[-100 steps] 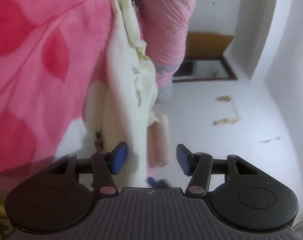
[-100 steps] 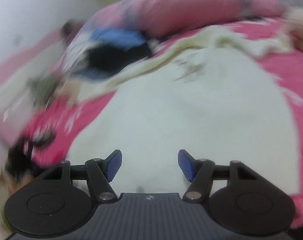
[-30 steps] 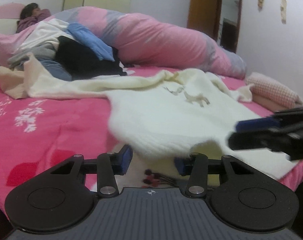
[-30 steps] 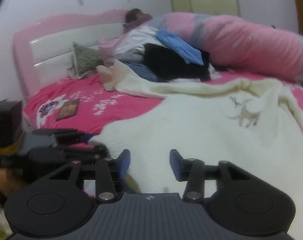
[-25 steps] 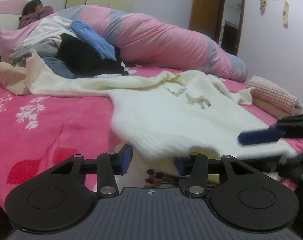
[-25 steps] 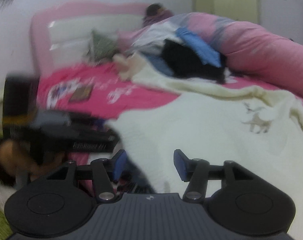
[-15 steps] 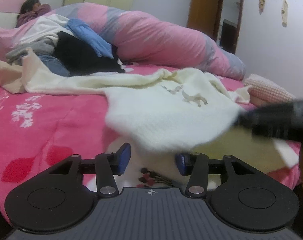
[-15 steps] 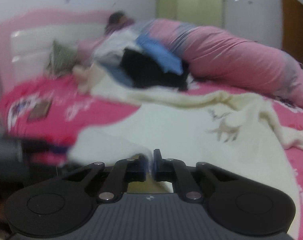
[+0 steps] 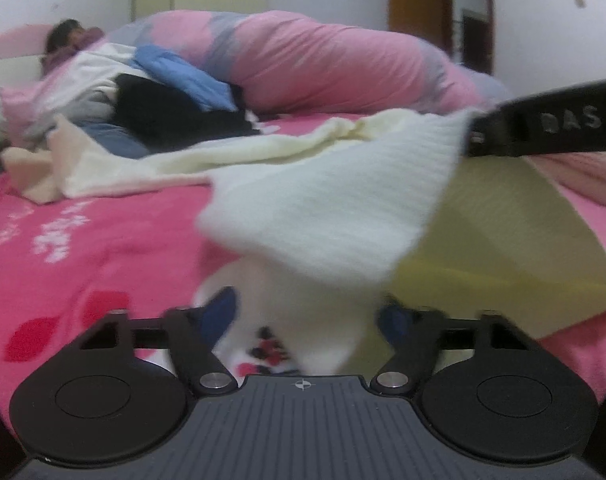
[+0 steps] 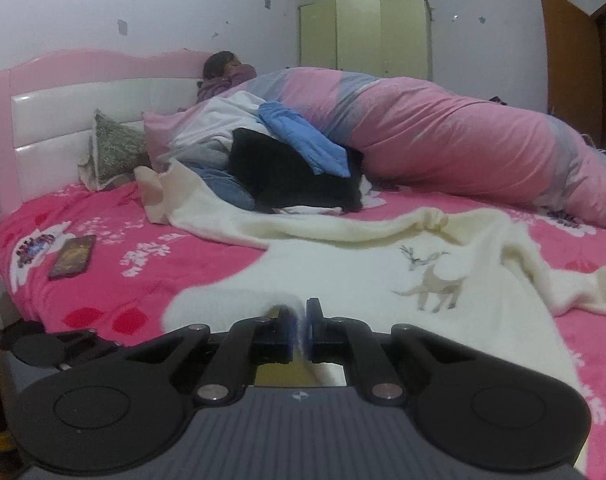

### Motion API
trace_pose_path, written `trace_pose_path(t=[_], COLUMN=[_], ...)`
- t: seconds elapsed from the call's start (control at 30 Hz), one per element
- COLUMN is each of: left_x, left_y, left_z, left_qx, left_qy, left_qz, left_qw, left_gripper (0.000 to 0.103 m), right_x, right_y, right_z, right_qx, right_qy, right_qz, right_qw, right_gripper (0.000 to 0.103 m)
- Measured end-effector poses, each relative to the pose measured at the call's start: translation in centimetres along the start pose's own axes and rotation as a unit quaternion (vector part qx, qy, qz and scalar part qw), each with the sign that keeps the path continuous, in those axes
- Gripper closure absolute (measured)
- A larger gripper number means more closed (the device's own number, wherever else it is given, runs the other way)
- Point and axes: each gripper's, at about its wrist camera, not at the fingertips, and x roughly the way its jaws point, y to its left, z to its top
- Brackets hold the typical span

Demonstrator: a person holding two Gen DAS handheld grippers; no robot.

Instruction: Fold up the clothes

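While the cream sweater (image 10: 383, 276) lies spread over the pink bed cover (image 10: 151, 276), the right claw (image 10: 298, 334) is pressed shut on the sweater's near hem, with a thin fold of the knit pinched between its blue pads. Seen from the left wrist, this same hem (image 9: 335, 208) is lifted off the bed and hangs at about 12 o'clock from the left claw (image 9: 307, 320), and the right tool comes in as a dark bar at 2 o'clock, touching the raised corner. Left claw stands half wide and its jaws are closing; the drooping edge of the sweater hangs between the blue fingertips (image 9: 219, 314), but the picture is blurred there and I cannot tell if they already touch the cloth. On the sweater's front a small deer print (image 10: 435, 280) shows, at about 1 o'clock from the right claw. Farther back, at 11 o'clock, a heap of clothes (image 10: 271, 160) lies in black, blue and white, and behind it a long rolled pink quilt (image 10: 443, 140) stretches to the right. A dark phone (image 10: 73, 256) rests on the bed cover at 10 o'clock, well apart from the sweater. A person (image 10: 223, 74) lies by the pink headboard (image 10: 63, 96).
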Motion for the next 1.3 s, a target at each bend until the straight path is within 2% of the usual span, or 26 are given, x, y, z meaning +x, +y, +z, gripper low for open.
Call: trace_pose_path(t=[0.03, 0.1, 0.13, 0.27, 0.37, 0.43, 0.53, 0.67, 0.8, 0.83, 0.93, 0.97, 1.03, 1.1, 1.17, 1.23, 1.3], left_x=[0.1, 0.2, -0.3, -4.1, -5.0, -4.4, -3.9, -2.8, -2.2, -2.3, -2.7, -3.0, -3.7, -4.3, -4.3, -3.9, -3.3], left_y=[0.6, 1.9, 2.5, 4.4, 6.1, 7.3, 8.5, 9.2, 9.7, 9.9, 11.0, 11.5, 12.2, 12.9, 13.7, 14.2, 14.4], left_z=[0.0, -0.1, -0.1, 0.4, 0.2, -0.5, -1.7, -2.6, -3.6, -3.7, -4.3, -4.5, -4.8, -5.0, -4.9, -4.6, -4.0], left_qx=[-0.014, -0.053, -0.065, -0.106, -0.163, -0.206, -0.246, -0.256, -0.249, -0.243, -0.244, -0.245, -0.248, -0.254, -0.27, -0.291, -0.304], left_qy=[0.008, 0.025, 0.02, -0.028, -0.011, 0.016, 0.044, 0.065, 0.065, 0.061, 0.067, 0.068, 0.068, 0.069, 0.073, 0.08, 0.086], left_qz=[0.002, -0.003, -0.006, -0.024, -0.052, -0.063, -0.074, -0.083, -0.109, -0.119, -0.154, -0.16, -0.168, -0.177, -0.189, -0.196, -0.208], left_qw=[0.9999, 0.9983, 0.9976, 0.9937, 0.9851, 0.9764, 0.9655, 0.9609, 0.9603, 0.9608, 0.9552, 0.9538, 0.9516, 0.9484, 0.9414, 0.933, 0.9257], left_gripper=[0.082, 0.099, 0.101, 0.102, 0.102, 0.102, 0.102, 0.102, 0.102, 0.101, 0.1, 0.097, 0.077, 0.064, 0.059, 0.049, 0.049], right_x=[0.1, 0.4, 0.5, -1.5, -2.5, -1.9, -0.6, -0.5, 1.6, 1.5, 1.1, 1.1, 1.3, 1.3, 1.3, 1.2, 1.0], right_y=[-0.2, -0.5, -0.5, 0.5, 2.5, 3.8, 5.5, 6.4, 7.0, 7.5, 7.8, 7.8, 7.9, 7.9, 7.7, 7.6, 7.6], right_z=[-0.2, -0.6, -0.6, 0.2, -0.6, -2.4, -5.4, -5.9, -8.6, -9.1, -9.2, -9.3, -9.5, -9.6, -9.6, -9.8, -9.9], right_qx=[-0.004, -0.012, -0.02, -0.075, -0.161, -0.214, -0.298, -0.308, -0.34, -0.354, -0.354, -0.354, -0.359, -0.362, -0.358, -0.355, -0.355], right_qy=[0.002, 0.006, 0.006, -0.032, -0.039, -0.006, 0.044, 0.043, 0.089, 0.085, 0.08, 0.079, 0.077, 0.074, 0.071, 0.068, 0.065], right_qz=[-0.005, -0.016, -0.02, -0.017, -0.008, -0.006, -0.028, -0.037, -0.025, -0.029, -0.026, -0.026, -0.028, -0.028, -0.027, -0.027, -0.028], right_qw=[1.0, 1.0, 1.0, 0.997, 0.986, 0.977, 0.953, 0.95, 0.936, 0.931, 0.932, 0.931, 0.93, 0.929, 0.931, 0.932, 0.932], right_gripper=[0.097, 0.097, 0.097, 0.097, 0.097, 0.097, 0.098, 0.098, 0.099, 0.099, 0.099, 0.099, 0.099, 0.099, 0.099, 0.099, 0.099])
